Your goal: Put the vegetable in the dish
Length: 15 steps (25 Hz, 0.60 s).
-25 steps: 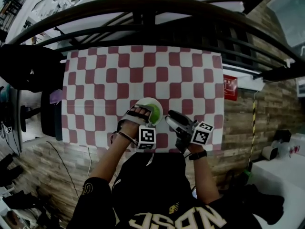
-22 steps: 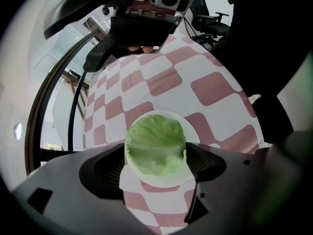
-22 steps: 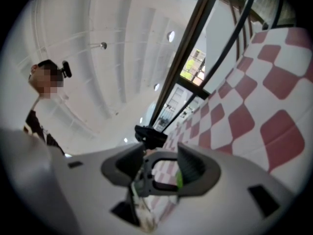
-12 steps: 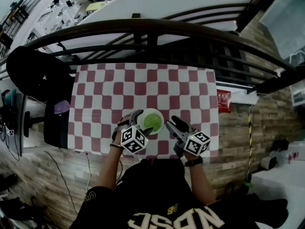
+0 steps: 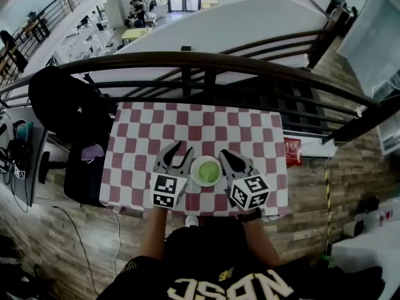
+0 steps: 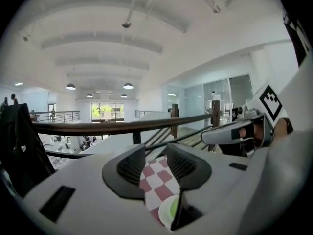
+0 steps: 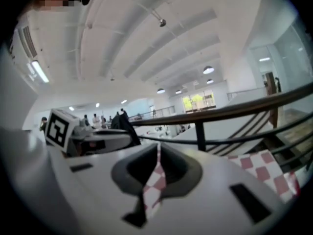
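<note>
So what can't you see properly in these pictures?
The vegetable: head view, too small; just a green blob in the dish.
The dish, left gripper view: mostly hidden behind the left gripper; only an edge shows.
The dish, right gripper view: not visible; the right gripper fills the bottom, and the picture is blurred.
The near edge of the table: head view, hidden by the person.

The left hand-held gripper (image 5: 178,152) has drawn off the dish (image 5: 206,170) and now sits just left of it.
</note>
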Motion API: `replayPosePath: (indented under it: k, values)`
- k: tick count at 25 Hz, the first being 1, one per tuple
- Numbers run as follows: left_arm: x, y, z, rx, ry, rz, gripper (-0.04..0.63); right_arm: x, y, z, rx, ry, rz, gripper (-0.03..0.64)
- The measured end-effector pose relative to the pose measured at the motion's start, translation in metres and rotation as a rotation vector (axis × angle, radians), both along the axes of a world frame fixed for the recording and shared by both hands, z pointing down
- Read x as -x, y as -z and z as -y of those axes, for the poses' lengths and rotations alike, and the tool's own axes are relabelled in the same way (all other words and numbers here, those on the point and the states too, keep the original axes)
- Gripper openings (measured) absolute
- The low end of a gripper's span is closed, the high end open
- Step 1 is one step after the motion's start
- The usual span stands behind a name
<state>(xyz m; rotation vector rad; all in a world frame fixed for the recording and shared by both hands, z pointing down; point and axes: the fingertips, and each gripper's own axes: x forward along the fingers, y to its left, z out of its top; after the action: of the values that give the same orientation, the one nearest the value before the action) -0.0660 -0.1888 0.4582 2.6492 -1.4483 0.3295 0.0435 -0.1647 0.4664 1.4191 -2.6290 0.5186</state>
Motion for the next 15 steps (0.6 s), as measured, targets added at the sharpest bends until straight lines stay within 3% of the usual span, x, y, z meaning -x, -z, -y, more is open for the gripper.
replayPosePath:
  k: [4,6,15]
  values:
    - [0.012,0.029,-0.01,-0.044,0.059,-0.066,0.049,0.02,0.034,-0.008,-0.104,0.01,-0.013,0.017]
    - [0.016,0.038,-0.013,-0.064,0.084,-0.085,0.021,0.029,0.046,-0.012,-0.154,0.017,-0.031,0.017]
    - [0.012,0.051,-0.023,-0.106,0.089,-0.134,0.018,0.03,0.066,-0.017,-0.236,-0.018,-0.068,0.017]
